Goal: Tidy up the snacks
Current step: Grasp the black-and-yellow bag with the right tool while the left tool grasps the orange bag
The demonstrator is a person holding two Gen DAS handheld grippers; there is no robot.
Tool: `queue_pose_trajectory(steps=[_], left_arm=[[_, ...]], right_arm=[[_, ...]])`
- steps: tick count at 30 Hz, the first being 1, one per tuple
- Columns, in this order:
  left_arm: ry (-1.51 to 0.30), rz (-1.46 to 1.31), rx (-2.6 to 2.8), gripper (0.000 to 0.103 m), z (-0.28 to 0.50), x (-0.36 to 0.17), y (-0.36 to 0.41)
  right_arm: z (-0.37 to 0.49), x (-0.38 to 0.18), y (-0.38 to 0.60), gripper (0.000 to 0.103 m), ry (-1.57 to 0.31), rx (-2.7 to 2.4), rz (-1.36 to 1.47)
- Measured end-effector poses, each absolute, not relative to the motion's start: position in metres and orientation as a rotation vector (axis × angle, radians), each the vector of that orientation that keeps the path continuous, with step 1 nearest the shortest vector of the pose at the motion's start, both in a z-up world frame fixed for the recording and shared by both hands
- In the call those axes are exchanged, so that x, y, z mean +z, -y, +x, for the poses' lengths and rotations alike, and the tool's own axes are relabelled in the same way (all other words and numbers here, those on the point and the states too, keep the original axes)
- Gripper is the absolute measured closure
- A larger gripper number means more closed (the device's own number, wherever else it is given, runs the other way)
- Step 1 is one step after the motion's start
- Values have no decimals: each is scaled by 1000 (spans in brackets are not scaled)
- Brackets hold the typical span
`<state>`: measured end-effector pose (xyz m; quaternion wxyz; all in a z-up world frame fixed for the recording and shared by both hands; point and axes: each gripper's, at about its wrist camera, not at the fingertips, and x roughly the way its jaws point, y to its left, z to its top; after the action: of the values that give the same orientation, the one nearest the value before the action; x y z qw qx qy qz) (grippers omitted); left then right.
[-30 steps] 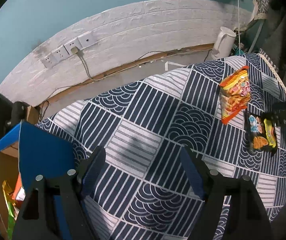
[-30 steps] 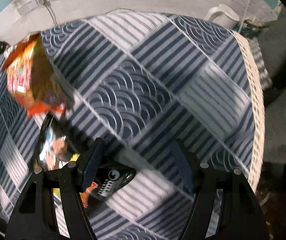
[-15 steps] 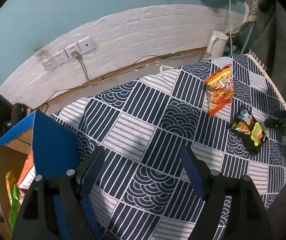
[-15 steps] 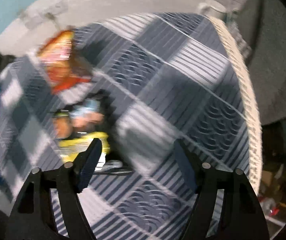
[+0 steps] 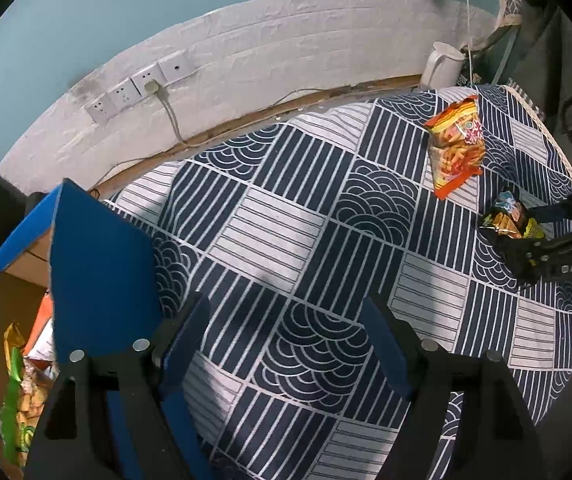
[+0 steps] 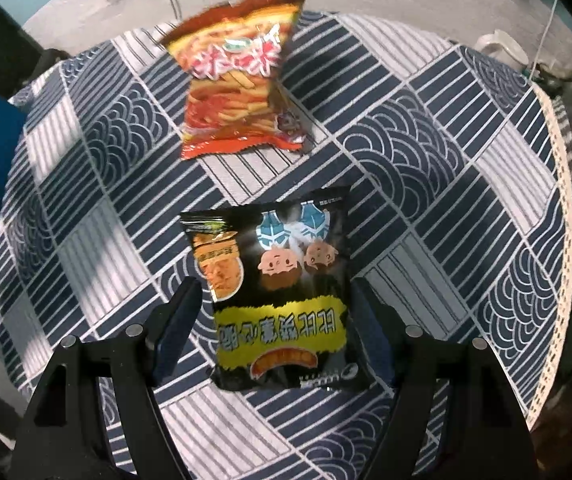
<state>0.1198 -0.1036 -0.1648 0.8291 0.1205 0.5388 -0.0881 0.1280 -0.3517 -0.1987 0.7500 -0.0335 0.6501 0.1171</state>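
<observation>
A black snack bag (image 6: 282, 300) lies flat on the patterned tablecloth (image 6: 426, 152). My right gripper (image 6: 274, 288) points down over it, open, one finger on each side of the bag. An orange snack bag (image 6: 238, 80) lies just beyond it. In the left wrist view both bags, orange (image 5: 456, 144) and black (image 5: 506, 220), sit at the far right, with the right gripper (image 5: 542, 232) over the black one. My left gripper (image 5: 284, 304) hangs open over bare cloth, holding nothing. Beside it on the left is a cardboard box with blue flaps (image 5: 98, 272).
Several snack packs (image 5: 18, 380) lie inside the box. A white kettle (image 5: 444, 66) stands at the table's far corner under a wall with sockets (image 5: 138, 88). The cloth's fringed edge (image 6: 558, 184) marks the table's right side.
My right gripper swung left over the black bag, which was off to its left and now lies between its fingers. The left gripper drifted slightly, and more of the box shows.
</observation>
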Motion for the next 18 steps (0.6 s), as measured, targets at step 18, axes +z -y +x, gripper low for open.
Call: queue_pose_trajectory(steps=[18], left_arm=[[-1120, 268, -267, 23, 117, -166, 155]], right_arm=[[122, -192, 391, 43, -1363, 177, -56]])
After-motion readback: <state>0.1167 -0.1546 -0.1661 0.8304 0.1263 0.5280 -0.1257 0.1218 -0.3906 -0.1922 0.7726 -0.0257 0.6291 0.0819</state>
